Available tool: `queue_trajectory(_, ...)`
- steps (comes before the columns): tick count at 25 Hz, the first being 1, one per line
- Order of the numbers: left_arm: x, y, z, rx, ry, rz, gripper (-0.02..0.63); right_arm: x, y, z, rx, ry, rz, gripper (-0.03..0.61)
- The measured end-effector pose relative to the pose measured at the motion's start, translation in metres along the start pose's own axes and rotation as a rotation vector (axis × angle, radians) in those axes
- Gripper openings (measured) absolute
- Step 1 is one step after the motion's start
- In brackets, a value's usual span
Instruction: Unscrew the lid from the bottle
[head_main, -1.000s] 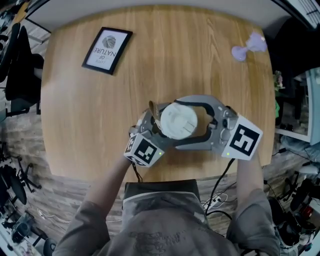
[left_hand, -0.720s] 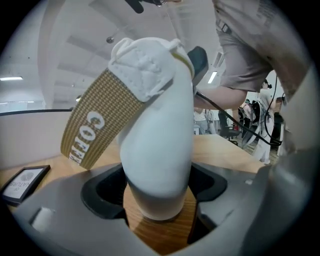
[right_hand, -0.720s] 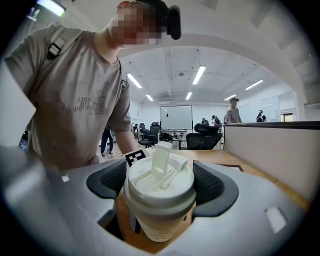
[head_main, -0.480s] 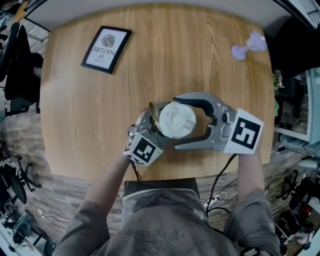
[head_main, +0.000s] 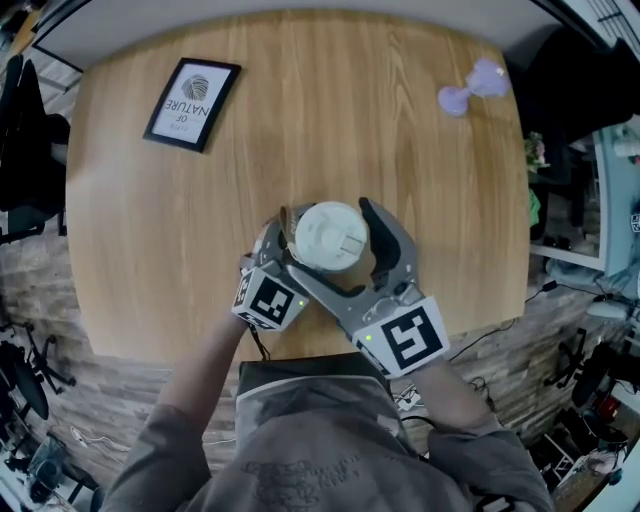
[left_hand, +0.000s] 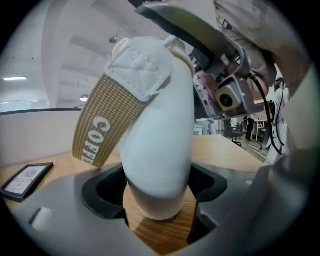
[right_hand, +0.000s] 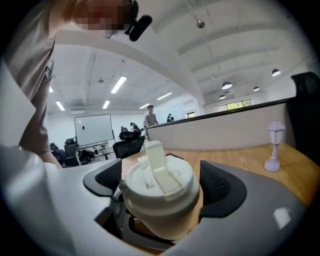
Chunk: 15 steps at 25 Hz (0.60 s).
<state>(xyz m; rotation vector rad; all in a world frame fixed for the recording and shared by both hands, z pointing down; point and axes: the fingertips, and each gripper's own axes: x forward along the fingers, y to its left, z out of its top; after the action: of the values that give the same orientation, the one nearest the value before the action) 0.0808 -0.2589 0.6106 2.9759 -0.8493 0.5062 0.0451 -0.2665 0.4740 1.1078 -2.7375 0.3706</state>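
Mia: Two claws on one bottle (left_hand: 162, 140)! Why two?

Ben: One holds, one turns. The left gripper (left_hand: 156, 186) is squeezed on the low part of the bottle, under the brown band (left_hand: 102, 125). That way the bottle can't spin.

Mia: And the other one?

Ben: The right gripper (right_hand: 162, 186) comes in up high, with the white lid (head_main: 330, 237) right between its jaws. That is the part that has to turn.

Mia: Is it squeezing the lid?

Ben: No. Its jaws are opening right now. The pads sit just beside the lid, one on each side, but they don't press it.

Mia: Why let go?

Ben: I think it wants a new grab. A hand can only twist so far.

Mia: Is the lid off?

Ben: Not yet. It sits on top of the bottle. I can't tell how loose it is.

Mia: Where is the bottle?

Ben: Over the table (head_main: 400, 130), near the edge by the person, far from the little picture frame (head_main: 192, 103). I can't tell if its bottom rests on the wood.

Mia: What could go wrong?

Ben: If the left gripper slips, the whole bottle turns and the lid stays on.
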Motion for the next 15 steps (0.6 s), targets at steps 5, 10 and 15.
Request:
queue_trajectory(5,0.0028,-0.0011,0.0012,-0.011,-0.004,0.007,0.368,0.0073,-0.0036,-0.0064,-0.045,0.026,-0.143,0.482)
queue_trajectory(10,0.0026,-0.0002,0.0014,-0.018,-0.009,0.006,0.368,0.0067,-0.0025,-0.0069,-0.053,0.003,-0.106,0.48)
queue_trajectory(15,0.0022,-0.001,0.0017,-0.024,-0.016,-0.012,0.367,0.0051,0.0033,-0.0093,-0.03,0.03,0.129,0.482)
